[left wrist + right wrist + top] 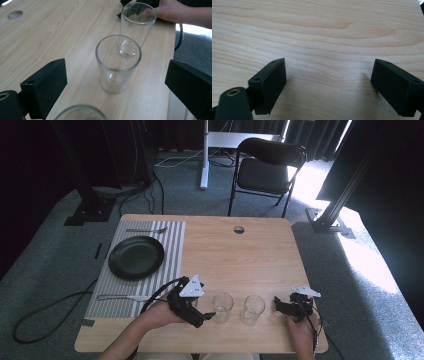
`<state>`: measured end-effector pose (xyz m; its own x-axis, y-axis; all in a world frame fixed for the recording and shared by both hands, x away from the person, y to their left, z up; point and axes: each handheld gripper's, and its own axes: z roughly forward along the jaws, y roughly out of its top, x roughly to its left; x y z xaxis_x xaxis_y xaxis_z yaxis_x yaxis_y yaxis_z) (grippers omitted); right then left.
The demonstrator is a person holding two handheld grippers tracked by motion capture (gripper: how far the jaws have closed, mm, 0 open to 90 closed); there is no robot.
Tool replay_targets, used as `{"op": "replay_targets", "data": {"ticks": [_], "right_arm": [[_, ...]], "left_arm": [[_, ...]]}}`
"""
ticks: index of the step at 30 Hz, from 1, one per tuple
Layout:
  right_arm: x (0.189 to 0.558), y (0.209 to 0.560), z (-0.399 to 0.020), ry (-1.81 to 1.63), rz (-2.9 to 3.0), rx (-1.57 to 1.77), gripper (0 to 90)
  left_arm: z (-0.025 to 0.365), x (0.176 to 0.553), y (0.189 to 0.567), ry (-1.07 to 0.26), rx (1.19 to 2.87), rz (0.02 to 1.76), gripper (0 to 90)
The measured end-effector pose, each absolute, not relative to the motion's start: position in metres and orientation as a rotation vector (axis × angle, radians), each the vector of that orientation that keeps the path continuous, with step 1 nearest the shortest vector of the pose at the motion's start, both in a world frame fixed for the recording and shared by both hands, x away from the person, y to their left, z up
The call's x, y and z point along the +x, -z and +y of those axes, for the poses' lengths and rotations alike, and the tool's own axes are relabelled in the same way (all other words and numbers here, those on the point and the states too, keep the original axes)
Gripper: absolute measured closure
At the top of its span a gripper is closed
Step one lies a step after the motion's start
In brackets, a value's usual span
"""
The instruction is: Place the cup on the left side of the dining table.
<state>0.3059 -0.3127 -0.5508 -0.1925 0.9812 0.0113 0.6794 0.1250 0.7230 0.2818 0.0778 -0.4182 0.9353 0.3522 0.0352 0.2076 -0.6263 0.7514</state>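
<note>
Left gripper [209,314] fingers spread wide, pinching nothing, just left of the near glass [222,306]. Both glasses stand upright mid-counter [240,260], long axis vertical, mouths up; far glass [252,309] beside it. Right gripper [278,304] fingers spread, empty.

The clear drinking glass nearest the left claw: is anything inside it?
Nothing: the clear drinking glass stands empty, its thick base visible through the wall. The round shape seen through its rim is the base of the second clear glass behind it. The wooden table beneath shows through.

Black plate [136,257] on striped placemat [172,251]; fork [120,297] near front edge; black chair [266,170] behind table [260,255].
</note>
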Motion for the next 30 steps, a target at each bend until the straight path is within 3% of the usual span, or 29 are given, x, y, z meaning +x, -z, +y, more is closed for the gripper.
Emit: {"op": "replay_targets", "data": {"ticks": [30], "right_arm": [[0.306,0.551,-0.313,-0.837,1.934,1.599,12.4]], "left_arm": [[-0.006,0.295,0.425,-0.163,2.396,0.236,4.5]]}}
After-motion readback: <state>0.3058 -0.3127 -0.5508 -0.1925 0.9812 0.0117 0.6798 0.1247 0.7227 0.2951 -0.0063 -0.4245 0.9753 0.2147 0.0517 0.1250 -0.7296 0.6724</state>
